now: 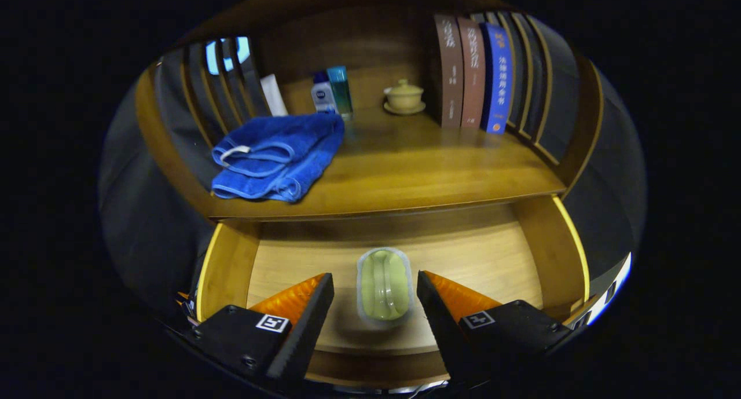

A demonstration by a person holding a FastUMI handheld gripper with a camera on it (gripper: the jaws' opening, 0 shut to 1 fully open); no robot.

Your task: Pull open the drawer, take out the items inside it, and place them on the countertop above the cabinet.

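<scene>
With the drawer [228, 266] pulled open, the gripper [375, 292] is held spread, gripping nothing, around a green lidded box [384, 285]. Removal appears in hand: the fingers would need closing on it, then lifting toward the countertop [417, 173] at 12 o'clock.

Chinese characters run down the spines of the three books [472, 69], too blurred to read surely, and each spread-apart finger of the gripper [375, 277] bears a square coded marker [272, 322].

the wooden countertop [405, 173] carries a folded blue towel [278, 156] at its left edge, bottles [333, 92] and a lidded cup [404, 96] along the back, and books [473, 72] at the right; the gripper [375, 292] hangs with fingers apart.
</scene>
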